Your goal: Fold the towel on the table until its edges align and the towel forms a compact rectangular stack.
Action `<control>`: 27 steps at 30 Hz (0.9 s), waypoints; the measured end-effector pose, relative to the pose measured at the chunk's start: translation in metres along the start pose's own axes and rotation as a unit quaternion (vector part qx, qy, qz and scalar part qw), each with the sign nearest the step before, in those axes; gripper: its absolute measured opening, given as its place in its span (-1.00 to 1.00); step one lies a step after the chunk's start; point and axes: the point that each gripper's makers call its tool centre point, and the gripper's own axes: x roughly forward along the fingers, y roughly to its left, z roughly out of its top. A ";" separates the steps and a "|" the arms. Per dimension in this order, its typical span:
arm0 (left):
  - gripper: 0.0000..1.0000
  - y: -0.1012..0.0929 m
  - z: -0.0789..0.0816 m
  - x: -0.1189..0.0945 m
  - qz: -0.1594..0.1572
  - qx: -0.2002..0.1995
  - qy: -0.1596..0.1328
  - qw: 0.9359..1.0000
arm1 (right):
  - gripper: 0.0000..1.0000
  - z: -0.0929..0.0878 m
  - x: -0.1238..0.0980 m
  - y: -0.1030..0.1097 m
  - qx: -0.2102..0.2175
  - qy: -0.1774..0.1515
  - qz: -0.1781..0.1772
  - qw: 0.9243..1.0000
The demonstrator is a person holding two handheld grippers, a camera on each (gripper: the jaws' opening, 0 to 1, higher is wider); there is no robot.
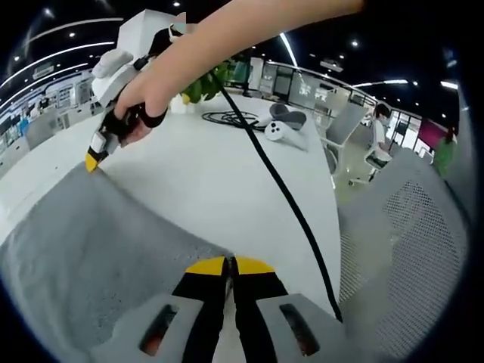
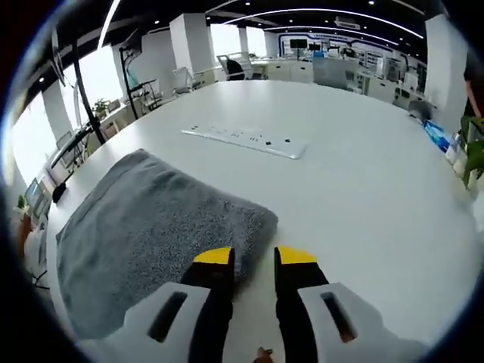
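One nubby grey towel (image 2: 151, 227) lies on the smooth white surface (image 2: 363, 174); left tongs (image 1: 229, 266) pressed together, right tongs (image 2: 255, 257) spread.

My left gripper view sits low and close over the towel (image 1: 98, 249), facing across the table (image 1: 219, 174) toward my right gripper (image 1: 92, 160). My right gripper view looks from the opposite corner. Both share towel and tabletop.

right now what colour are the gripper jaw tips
Yellow tips on black jaws, clearest on the right gripper in the right gripper view.
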 end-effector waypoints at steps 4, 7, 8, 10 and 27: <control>-0.94 0.000 -0.003 0.002 0.001 -0.007 0.001 1.000 | -0.71 0.003 0.002 -0.006 0.026 -0.012 -0.004 1.000; -0.94 0.000 -0.004 0.003 0.000 -0.008 0.003 1.000 | -0.75 0.001 0.006 -0.006 0.020 -0.007 -0.006 1.000; -0.94 0.000 -0.004 0.003 0.000 -0.009 0.003 1.000 | -0.76 0.001 0.007 -0.006 0.021 -0.007 -0.006 1.000; -0.94 0.000 -0.005 0.004 -0.001 -0.009 0.005 1.000 | -0.78 -0.001 0.010 -0.007 0.024 -0.006 -0.007 1.000; -0.94 0.001 0.000 -0.004 0.012 -0.025 -0.011 1.000 | -1.00 0.001 0.011 -0.001 0.049 -0.020 -0.008 0.999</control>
